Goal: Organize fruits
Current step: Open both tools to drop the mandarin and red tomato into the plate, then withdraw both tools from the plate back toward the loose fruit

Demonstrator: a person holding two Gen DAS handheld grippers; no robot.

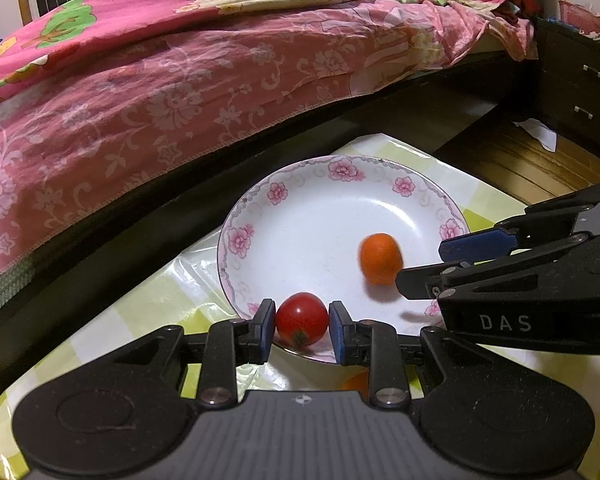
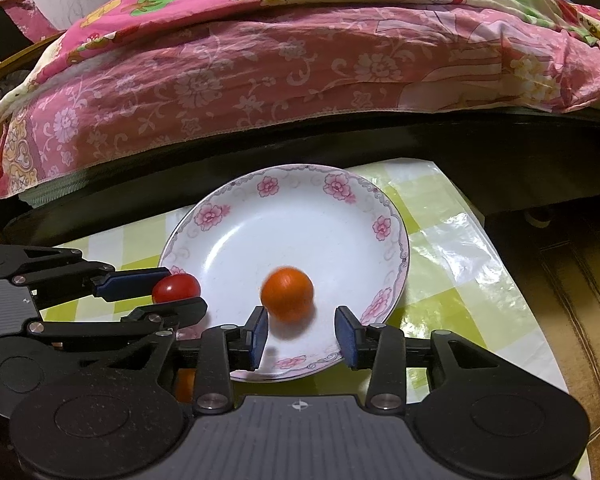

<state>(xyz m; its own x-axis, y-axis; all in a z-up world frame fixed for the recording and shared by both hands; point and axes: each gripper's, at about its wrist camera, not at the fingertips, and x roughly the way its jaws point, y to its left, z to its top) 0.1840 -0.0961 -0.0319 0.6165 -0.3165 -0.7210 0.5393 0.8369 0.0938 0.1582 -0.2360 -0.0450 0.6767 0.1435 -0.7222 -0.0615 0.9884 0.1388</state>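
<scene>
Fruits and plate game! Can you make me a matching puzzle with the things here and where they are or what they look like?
Things:
1. red tomato
2. orange fruit
3. plate
4. right gripper

Descriptions:
A. pink flowers round its rim
B. open, nothing between its pads
C. between the left gripper's blue pads
D. blurred, loose on the plate

Pairs: 1-C, 2-D, 3-A, 4-B

Red tomato point(image 1: 301, 318), orange fruit point(image 1: 380, 258), pink-flowered white plate point(image 1: 320, 216).
</scene>
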